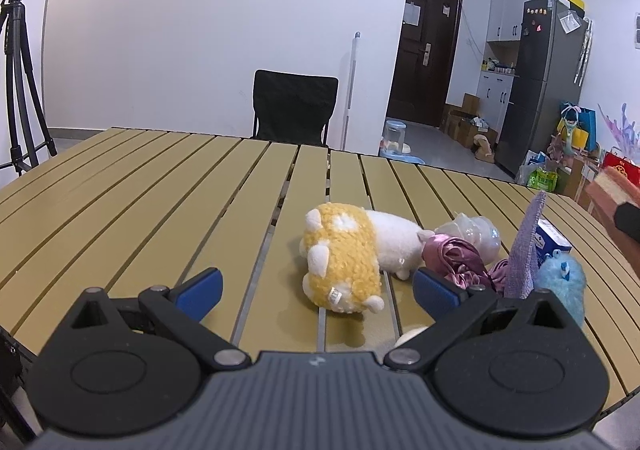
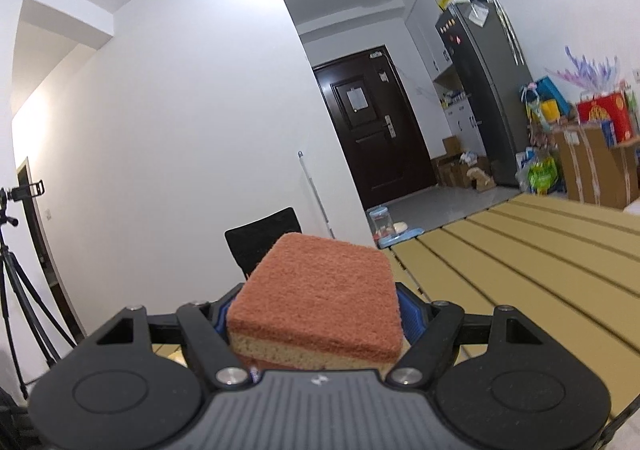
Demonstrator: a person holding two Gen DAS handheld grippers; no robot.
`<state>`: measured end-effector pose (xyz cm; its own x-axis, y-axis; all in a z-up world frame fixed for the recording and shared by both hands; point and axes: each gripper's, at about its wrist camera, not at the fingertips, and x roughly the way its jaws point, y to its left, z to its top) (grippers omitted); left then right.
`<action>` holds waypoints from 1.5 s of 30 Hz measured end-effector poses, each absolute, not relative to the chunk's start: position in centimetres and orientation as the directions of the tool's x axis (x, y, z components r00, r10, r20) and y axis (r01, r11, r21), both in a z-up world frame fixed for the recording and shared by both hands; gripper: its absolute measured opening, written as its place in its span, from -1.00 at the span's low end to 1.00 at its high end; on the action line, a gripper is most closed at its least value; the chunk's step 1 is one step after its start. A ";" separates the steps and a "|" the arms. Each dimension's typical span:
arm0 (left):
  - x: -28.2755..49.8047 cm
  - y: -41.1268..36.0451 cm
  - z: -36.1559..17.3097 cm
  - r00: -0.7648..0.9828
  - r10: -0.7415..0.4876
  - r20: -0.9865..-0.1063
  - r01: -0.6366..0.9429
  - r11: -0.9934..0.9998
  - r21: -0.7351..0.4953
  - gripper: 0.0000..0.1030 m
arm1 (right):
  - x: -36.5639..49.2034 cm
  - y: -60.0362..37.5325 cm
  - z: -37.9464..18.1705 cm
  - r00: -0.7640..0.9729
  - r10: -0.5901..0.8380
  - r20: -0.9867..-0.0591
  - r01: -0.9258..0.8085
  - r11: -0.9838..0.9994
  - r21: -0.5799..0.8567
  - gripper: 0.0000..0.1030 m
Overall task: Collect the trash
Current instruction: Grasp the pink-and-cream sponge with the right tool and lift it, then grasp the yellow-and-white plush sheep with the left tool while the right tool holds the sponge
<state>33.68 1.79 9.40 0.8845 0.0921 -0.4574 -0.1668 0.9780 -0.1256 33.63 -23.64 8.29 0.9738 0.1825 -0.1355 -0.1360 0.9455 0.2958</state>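
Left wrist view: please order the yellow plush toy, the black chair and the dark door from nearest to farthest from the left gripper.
From the left gripper:
1. Yellow plush toy, on the table just ahead of the open fingers, slightly right.
2. Black chair, behind the table's far edge.
3. Dark door, at the back of the room, on the right.

White walls (image 1: 200, 29) are enclosing the room, and a slatted tan desk (image 1: 140, 185) is filling the foreground. A black chair (image 1: 294, 107) is standing at its far edge. A dark door (image 1: 424, 49) is sitting closed beyond, a grey fridge (image 1: 540, 81) is standing right of it, and a tripod (image 1: 18, 49) is rising at left.
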 end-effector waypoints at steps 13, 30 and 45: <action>36.7 1.2 8.7 0.847 0.131 -0.515 -0.188 0.980 -0.060 1.00 | 32.4 -25.8 7.5 0.982 0.066 -0.175 -0.041 0.989 0.143 0.44; 41.9 1.3 6.2 0.794 0.136 -0.593 -0.218 0.973 -0.069 0.78 | 34.4 -29.1 5.4 0.967 -0.001 -0.256 0.037 0.990 0.136 0.44; 42.0 1.9 5.6 0.802 0.080 -0.592 -0.181 0.977 -0.113 0.02 | 34.7 -28.3 4.7 0.963 0.018 -0.269 0.020 0.990 0.137 0.44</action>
